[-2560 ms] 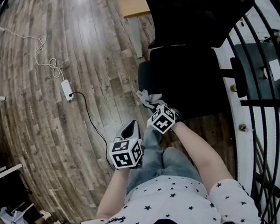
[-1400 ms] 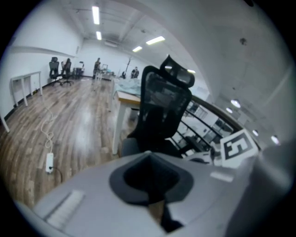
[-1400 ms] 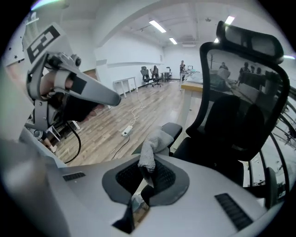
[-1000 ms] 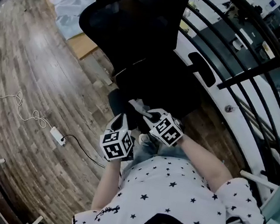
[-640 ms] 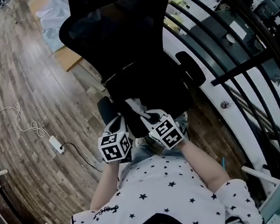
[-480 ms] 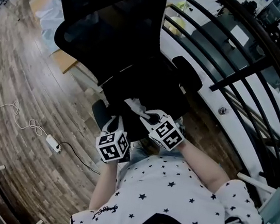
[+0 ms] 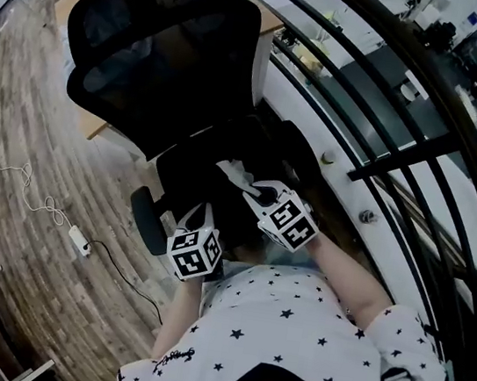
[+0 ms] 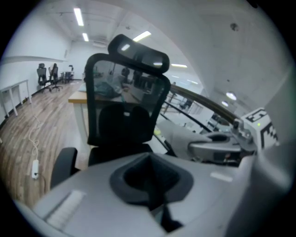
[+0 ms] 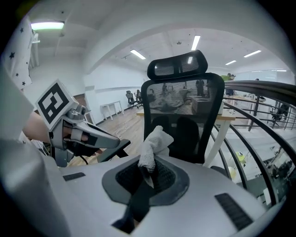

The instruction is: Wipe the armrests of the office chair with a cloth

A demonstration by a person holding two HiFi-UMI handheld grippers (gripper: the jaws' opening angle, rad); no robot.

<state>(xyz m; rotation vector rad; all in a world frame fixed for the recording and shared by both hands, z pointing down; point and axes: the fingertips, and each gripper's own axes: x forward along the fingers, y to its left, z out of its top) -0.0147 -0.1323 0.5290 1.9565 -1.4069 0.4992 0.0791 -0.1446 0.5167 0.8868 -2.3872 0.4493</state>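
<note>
Chair point(image 7: 164, 67) now nearer, more square ahead. Left armrest point(image 7: 147, 220) well clear of the cloth. Left gripper point(image 7: 200, 218) jaws together, empty. Right gripper point(image 7: 254, 194) clamps cloth point(image 7: 234, 174) over the seat. Wiping seemingly unstarted; both armrests remain.

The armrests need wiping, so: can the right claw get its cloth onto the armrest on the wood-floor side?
Probably, but not straight. The right claw holds the cloth at the seat, and the left claw hangs between it and that armrest; it would likely have to go around.
</note>
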